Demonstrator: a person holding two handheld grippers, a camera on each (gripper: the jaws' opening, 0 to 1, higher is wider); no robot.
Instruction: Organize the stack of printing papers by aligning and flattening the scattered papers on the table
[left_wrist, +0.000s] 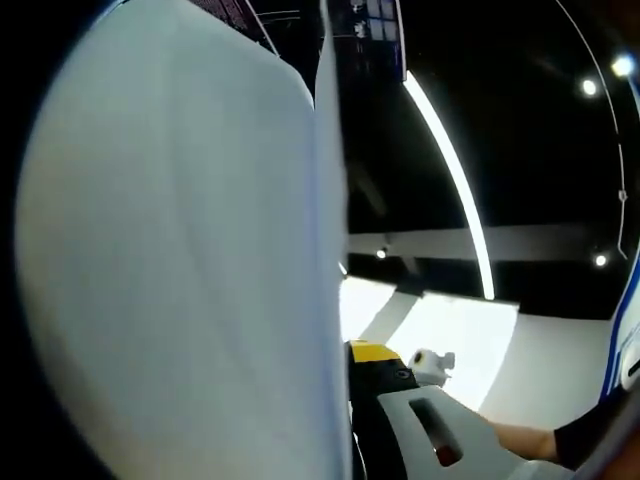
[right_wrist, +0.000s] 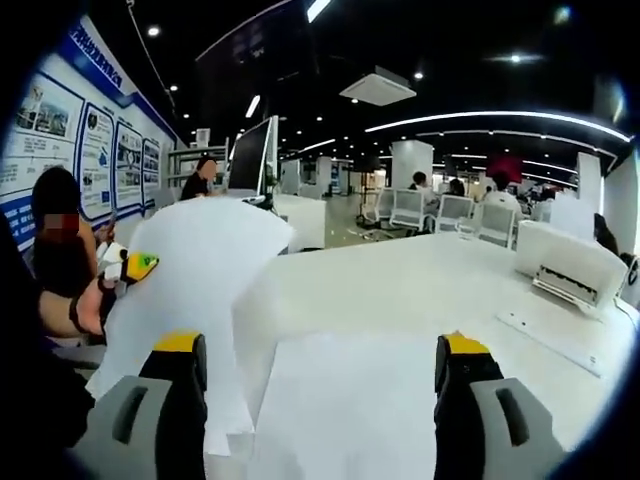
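On the bench (right_wrist: 420, 280), right claw (right_wrist: 320, 375) spread over flat papers (right_wrist: 340, 400); left claw apparently pinching raised sheets (right_wrist: 190, 270), which may crease.

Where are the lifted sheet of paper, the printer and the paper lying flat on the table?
lifted sheet of paper (right_wrist: 195, 265), right gripper view, middle of its face.
printer (right_wrist: 572, 262), right gripper view, its top cover.
flat paper (right_wrist: 345, 400), right gripper view, centre of the sheet.

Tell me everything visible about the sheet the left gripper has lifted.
The lifted sheet is plain white printing paper, held up off the white table by the left gripper at its left edge. It stands roughly upright, bowed and curling, with its lower part overlapping other sheets lying flat. In the left gripper view its blank face looms close.
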